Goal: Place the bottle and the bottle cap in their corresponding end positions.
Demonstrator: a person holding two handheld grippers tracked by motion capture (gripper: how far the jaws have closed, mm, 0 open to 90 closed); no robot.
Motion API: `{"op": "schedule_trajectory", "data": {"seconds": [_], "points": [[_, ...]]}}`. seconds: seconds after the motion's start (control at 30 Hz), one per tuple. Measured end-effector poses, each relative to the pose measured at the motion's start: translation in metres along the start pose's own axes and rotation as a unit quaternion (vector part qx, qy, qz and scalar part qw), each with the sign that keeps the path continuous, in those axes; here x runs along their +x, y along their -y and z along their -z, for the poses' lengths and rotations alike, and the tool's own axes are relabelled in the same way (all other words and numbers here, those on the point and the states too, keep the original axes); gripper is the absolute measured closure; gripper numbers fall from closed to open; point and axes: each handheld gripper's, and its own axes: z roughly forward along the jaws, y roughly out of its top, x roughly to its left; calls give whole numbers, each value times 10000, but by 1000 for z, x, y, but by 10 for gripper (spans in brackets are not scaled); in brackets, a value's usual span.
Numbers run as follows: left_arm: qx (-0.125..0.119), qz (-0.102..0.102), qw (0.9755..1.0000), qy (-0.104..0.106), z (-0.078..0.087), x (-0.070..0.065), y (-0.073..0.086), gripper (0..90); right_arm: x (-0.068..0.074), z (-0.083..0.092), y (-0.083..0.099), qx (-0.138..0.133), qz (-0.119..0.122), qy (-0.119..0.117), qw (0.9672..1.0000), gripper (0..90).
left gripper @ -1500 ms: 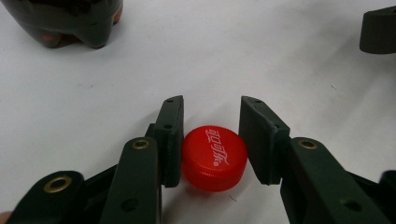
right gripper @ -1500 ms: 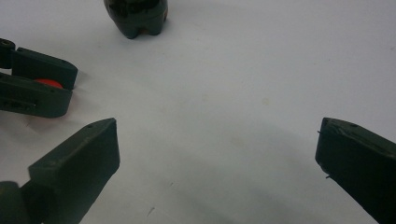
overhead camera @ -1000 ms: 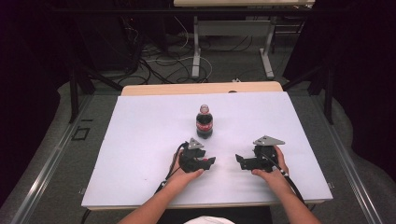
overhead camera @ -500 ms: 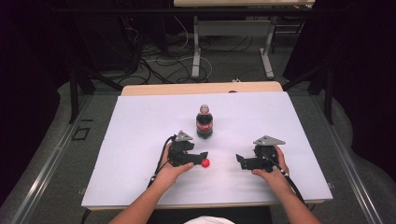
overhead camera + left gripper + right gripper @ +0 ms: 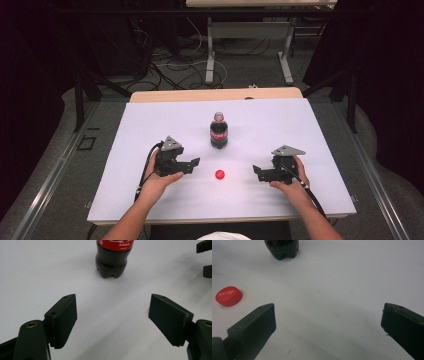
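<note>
White table (image 5: pixel 125 150) with wood edge at the far side, dark room behind, cables (image 5: pixel 170 65) on grey floor, another table's legs (image 5: pixel 210 50) beyond. Cola bottle (image 5: pixel 218 131) upright mid-table, uncapped; red cap (image 5: pixel 219 174) lies in front of it, between the grippers. Left gripper (image 5: pixel 192 167) and right gripper (image 5: pixel 257 173) both wide open, empty, resting on the table.
</note>
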Motion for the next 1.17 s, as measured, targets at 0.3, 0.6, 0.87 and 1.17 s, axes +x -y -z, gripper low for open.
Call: {"op": "schedule_trajectory", "data": {"seconds": [0.3,0.6,0.87,1.17], "points": [[-178,378,9988,-247,21,23,13,11,0,1,0,5,-22,29,10000,0],[-493,806,9942,-517,39,48,33,4,-3,1,0,-6,-4,45,10000,0],[-716,1069,9885,-794,45,74,52,4,-7,0,1,1,-67,70,10000,0],[-604,1099,9856,-1133,45,85,61,4,-12,-2,3,19,-181,94,9998,0]]}}
